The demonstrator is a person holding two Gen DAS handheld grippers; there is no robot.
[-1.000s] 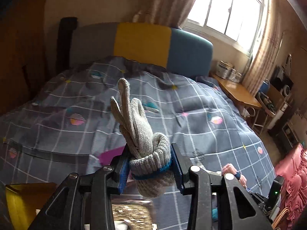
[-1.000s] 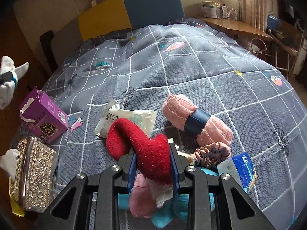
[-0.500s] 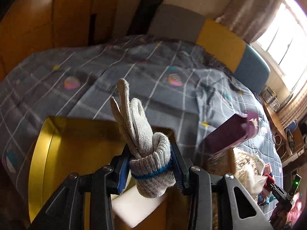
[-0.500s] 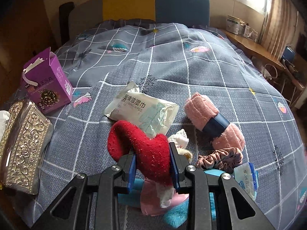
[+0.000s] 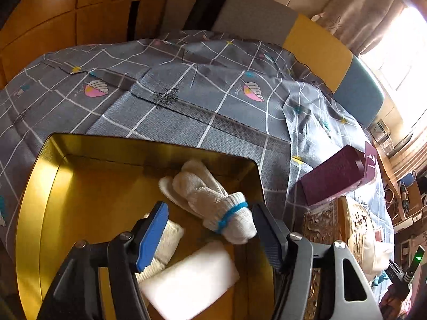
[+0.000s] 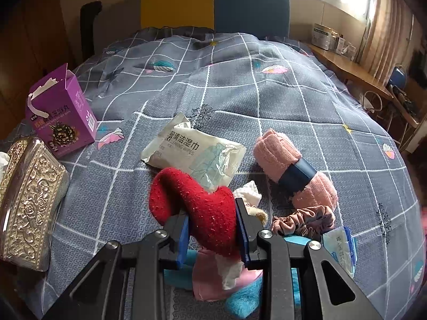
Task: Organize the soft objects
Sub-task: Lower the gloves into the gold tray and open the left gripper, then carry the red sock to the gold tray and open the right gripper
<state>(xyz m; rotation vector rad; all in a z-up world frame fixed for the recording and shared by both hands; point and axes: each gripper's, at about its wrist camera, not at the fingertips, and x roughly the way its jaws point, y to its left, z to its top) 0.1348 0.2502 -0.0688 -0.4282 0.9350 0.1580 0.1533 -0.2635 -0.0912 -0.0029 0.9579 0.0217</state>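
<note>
Gloves (image 5: 213, 200), white knit with a blue band at the cuff, lie in the gold tin (image 5: 34, 200) just ahead of my left claw (image 5: 210, 226), whose jaws have just been opening and now stand spread, no pad pressing the bundle (its cuff end sits close against my right-hand finger; I cannot tell whether it touches). Under that claw, a rolled cream cloth (image 5: 165, 242) and a white folded cloth (image 5: 192, 280) share the tin.

My right claw (image 6: 212, 229) pinches a red sock (image 6: 197, 208) between its blue pads. Ahead of it lies a wipes packet (image 6: 192, 152); ahead and to the right, a pink rolled towel (image 6: 291, 170) and a scrunchie (image 6: 304, 220). To its left are a purple carton (image 6: 61, 114) and an ornate tissue box (image 6: 29, 202).
</note>
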